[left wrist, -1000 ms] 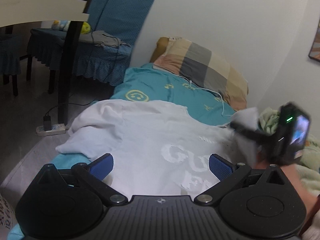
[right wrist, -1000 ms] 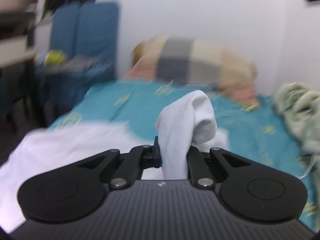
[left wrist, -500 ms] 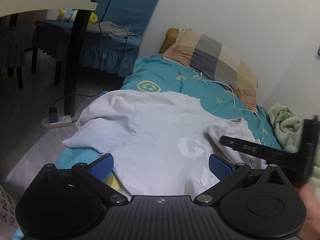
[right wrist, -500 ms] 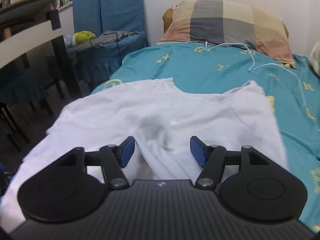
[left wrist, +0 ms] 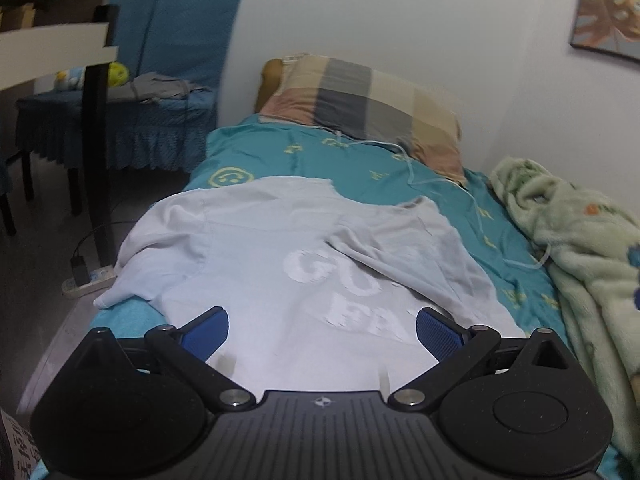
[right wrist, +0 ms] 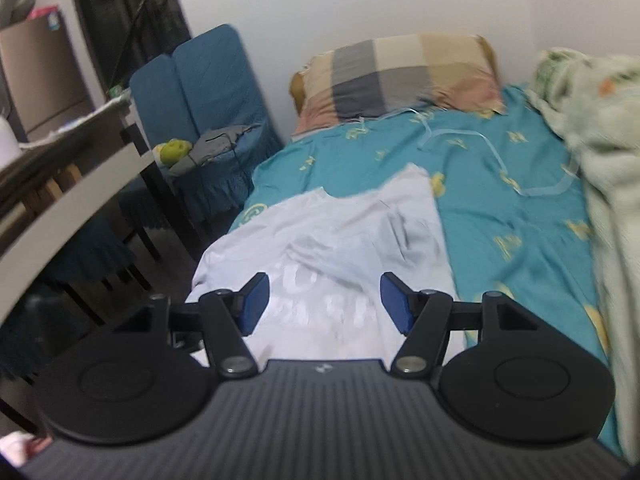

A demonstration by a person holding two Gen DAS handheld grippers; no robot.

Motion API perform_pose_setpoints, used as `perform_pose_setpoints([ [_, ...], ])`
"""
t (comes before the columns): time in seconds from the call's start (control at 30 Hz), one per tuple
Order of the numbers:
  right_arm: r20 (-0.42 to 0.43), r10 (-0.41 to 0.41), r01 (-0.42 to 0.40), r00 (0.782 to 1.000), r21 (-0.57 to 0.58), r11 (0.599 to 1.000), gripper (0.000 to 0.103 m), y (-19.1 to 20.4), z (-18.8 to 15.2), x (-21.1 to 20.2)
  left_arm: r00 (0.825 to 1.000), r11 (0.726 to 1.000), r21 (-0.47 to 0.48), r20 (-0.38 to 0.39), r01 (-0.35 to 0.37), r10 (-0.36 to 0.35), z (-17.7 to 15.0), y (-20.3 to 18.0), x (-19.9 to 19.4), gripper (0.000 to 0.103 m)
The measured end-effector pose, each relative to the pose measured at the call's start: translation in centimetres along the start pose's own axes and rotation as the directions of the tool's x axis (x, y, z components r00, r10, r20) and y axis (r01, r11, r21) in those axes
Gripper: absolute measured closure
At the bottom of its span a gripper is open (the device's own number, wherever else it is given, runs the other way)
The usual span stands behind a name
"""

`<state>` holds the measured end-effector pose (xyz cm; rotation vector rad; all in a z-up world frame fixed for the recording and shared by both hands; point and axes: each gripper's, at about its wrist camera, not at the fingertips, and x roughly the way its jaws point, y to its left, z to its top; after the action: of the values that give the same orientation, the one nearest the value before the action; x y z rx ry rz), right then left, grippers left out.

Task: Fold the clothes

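I see both tools, left [left wrist: 322,330] and right [right wrist: 324,302], wide open and empty over the shirt [left wrist: 280,264]: light, limp cotton, probably; I'd pinch its 9 o'clock sleeve [left wrist: 160,256].

Your left black two-finger gripper with blue pads [left wrist: 322,330] points toward twelve o'clock, level, its jaws spread wide with nothing between them. Your right black two-finger gripper with blue pads [right wrist: 324,302] also aims toward twelve o'clock, rolled slightly, jaws parted wide and holding nothing.
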<state>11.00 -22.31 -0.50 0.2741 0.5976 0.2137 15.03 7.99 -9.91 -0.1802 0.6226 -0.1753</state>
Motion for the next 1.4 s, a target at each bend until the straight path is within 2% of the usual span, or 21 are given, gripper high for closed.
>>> perform_pose_setpoints([
  [0.13, 0.016, -0.032, 0.031, 0.999, 0.042, 0.999, 0.039, -1.2, -3.0, -5.2, 0.999, 0.996, 0.083, -0.029, 0.023, -0.021, -1.4, -2.7, -1.8, 0.003],
  [0.23, 0.017, -0.054, 0.053, 0.998, 0.068, 0.996, 0.039, -2.0, -3.9, -7.2, 0.997, 0.993, 0.092, -0.045, 0.073, -0.069, -2.4, -4.6, -3.6, 0.003],
  [0.4, 0.079, -0.107, 0.096, 0.991, 0.130, 0.987, 0.039, -3.6, -3.7, -8.7, 0.981, 0.978, 0.112, -0.099, 0.177, -0.166, -4.9, -8.3, -6.0, 0.003],
  [0.5, 0.101, -0.170, 0.153, 0.980, 0.158, 0.976, 0.039, -4.7, -3.7, -9.0, 0.959, 0.962, 0.100, -0.158, 0.254, -0.236, -6.6, -10.7, -6.5, 0.007],
  [0.57, 0.115, -0.205, 0.184, 0.972, 0.167, 0.969, 0.039, -5.4, -3.8, -9.4, 0.930, 0.945, 0.055, -0.200, 0.324, -0.307, -7.3, -12.3, -6.3, 0.011],
  [0.63, 0.125, -0.205, 0.180, 0.971, 0.186, 0.966, 0.039, -6.2, -3.9, -9.8, 0.912, 0.932, 0.041, -0.223, 0.361, -0.343, -8.2, -14.1, -6.1, 0.012],
  [0.7, 0.133, -0.201, 0.171, 0.971, 0.203, 0.964, 0.039, -7.0, -4.0, -10.2, 0.905, 0.924, 0.072, -0.246, 0.374, -0.347, -9.0, -16.1, -6.0, 0.012],
  [0.77, 0.142, -0.204, 0.169, 0.969, 0.224, 0.960, 0.039, -7.8, -4.1, -10.4, 0.904, 0.925, 0.110, -0.283, 0.363, -0.321, -10.1, -18.0, -5.4, 0.014],
  [0.9, 0.142, -0.195, 0.151, 0.970, 0.274, 0.950, 0.039, -9.2, -4.1, -10.4, 0.894, 0.924, 0.140, -0.340, 0.355, -0.292, -11.8, -20.5, -3.6, 0.023],
  [0.97, 0.134, -0.191, 0.145, 0.972, 0.297, 0.944, 0.039, -9.8, -4.2, -10.2, 0.890, 0.924, 0.158, -0.364, 0.349, -0.274, -12.5, -21.6, -2.7, 0.028],
  [1.0, 0.133, -0.188, 0.141, 0.973, 0.303, 0.943, 0.039, -9.9, -4.3, -10.1, 0.891, 0.925, 0.171, -0.374, 0.340, -0.258, -12.8, -21.8, -2.4, 0.036],
  [1.03, 0.132, -0.186, 0.138, 0.974, 0.308, 0.941, 0.039, -10.1, -4.3, -10.1, 0.891, 0.926, 0.183, -0.384, 0.330, -0.242, -13.2, -22.1, -2.0, 0.050],
  [1.07, 0.131, -0.184, 0.135, 0.974, 0.316, 0.939, 0.039, -10.4, -4.3, -10.1, 0.891, 0.927, 0.196, -0.394, 0.321, -0.225, -13.5, -22.4, -1.7, 0.059],
  [1.1, 0.128, -0.180, 0.130, 0.975, 0.327, 0.936, 0.039, -10.7, -4.3, -10.0, 0.891, 0.927, 0.208, -0.404, 0.311, -0.209, -13.8, -22.6, -1.3, 0.082],
  [1.13, 0.125, -0.177, 0.126, 0.976, 0.338, 0.933, 0.039, -11.0, -4.4, -10.0, 0.889, 0.929, 0.206, -0.411, 0.306, -0.201, -13.9, -22.5, -1.2, 0.096],
  [1.2, 0.118, -0.153, 0.099, 0.981, 0.372, 0.923, 0.038, -11.7, -4.4, -9.8, 0.887, 0.939, 0.169, -0.413, 0.299, -0.209, -13.5, -21.6, -1.3, 0.100],
  [1.33, 0.092, -0.106, 0.051, 0.990, 0.469, 0.881, 0.037, -13.3, -4.7, -9.4, 0.891, 0.945, 0.103, -0.379, 0.309, -0.250, -11.1, -19.2, -3.1, 0.101],
  [1.4, 0.088, -0.098, 0.042, 0.991, 0.497, 0.867, 0.037, -13.7, -4.9, -9.2, 0.883, 0.947, 0.030, -0.374, 0.318, -0.285, -9.4, -17.1, -4.2, 0.101],
])
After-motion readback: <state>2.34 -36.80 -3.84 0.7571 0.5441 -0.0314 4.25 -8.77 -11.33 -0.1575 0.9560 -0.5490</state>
